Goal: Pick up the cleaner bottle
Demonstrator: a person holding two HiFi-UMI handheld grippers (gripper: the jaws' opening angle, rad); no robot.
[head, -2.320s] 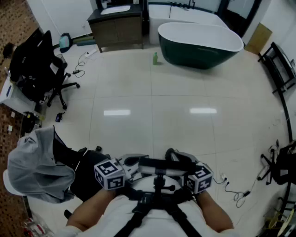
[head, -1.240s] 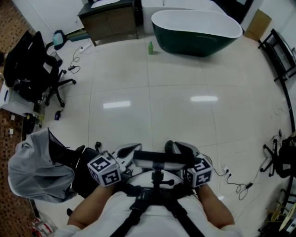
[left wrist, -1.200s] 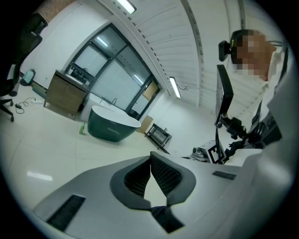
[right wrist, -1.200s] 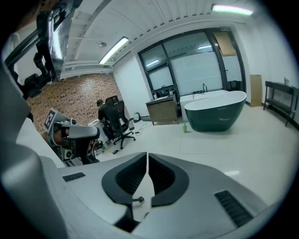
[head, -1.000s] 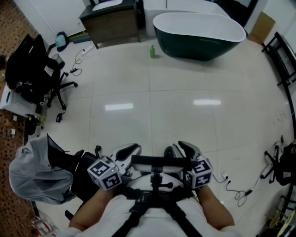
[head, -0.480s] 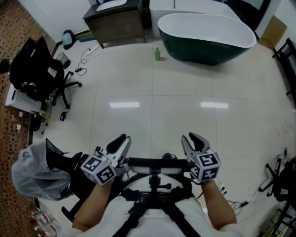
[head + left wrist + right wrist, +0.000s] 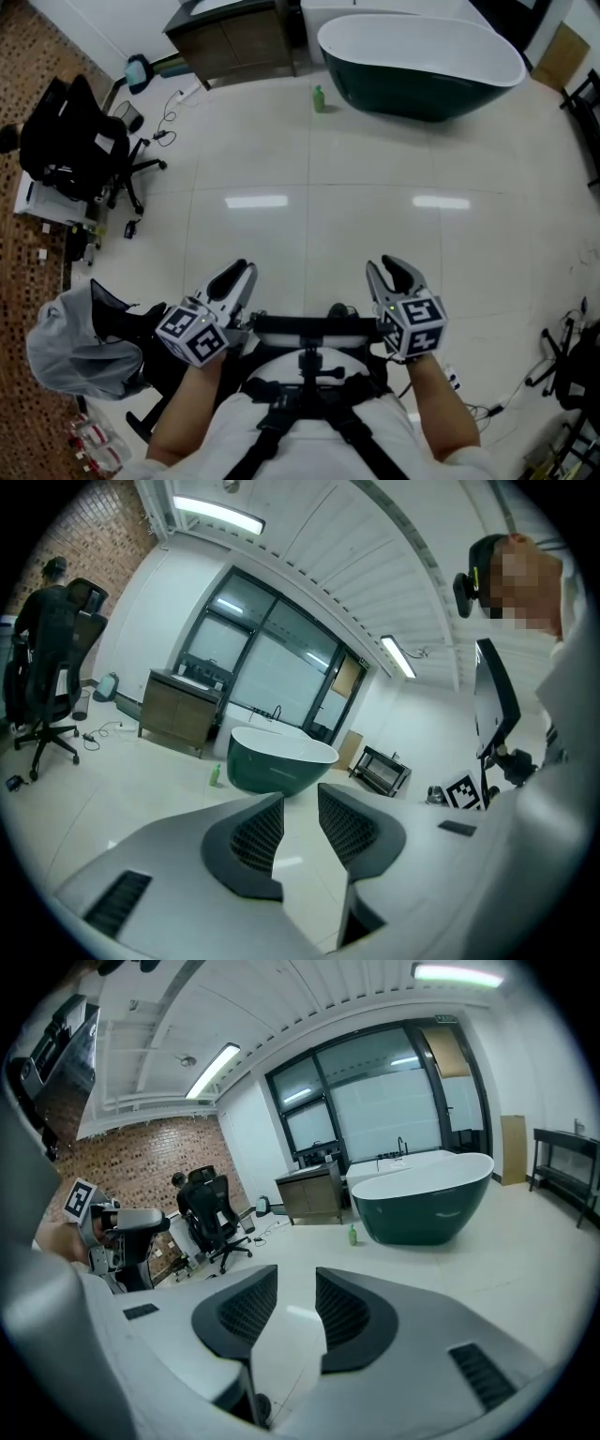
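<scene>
- Cleaner bottle [image 7: 319, 97]: a small green bottle that stands upright on the floor [image 7: 309, 216], just beside the left end of the dark green bathtub [image 7: 422, 56], so its long axis is vertical
- It lies straight ahead and well apart from both grippers, almost on the middle line between them, so I judge that neither hand is clearly nearer
- Left gripper [image 7: 241, 270]: its jaws have just been opening and now show a narrow gap with nothing between them; in the left gripper view the bottle [image 7: 217, 775] sits to the left of this gap
- Right gripper [image 7: 388, 267]: its jaws have also just been opening, they stand apart and empty; the bottle [image 7: 352, 1235] sits a little to the right of the gap
- The coming move seems to need a long approach over the bare floor, then a grip on the bottle from the side
</scene>
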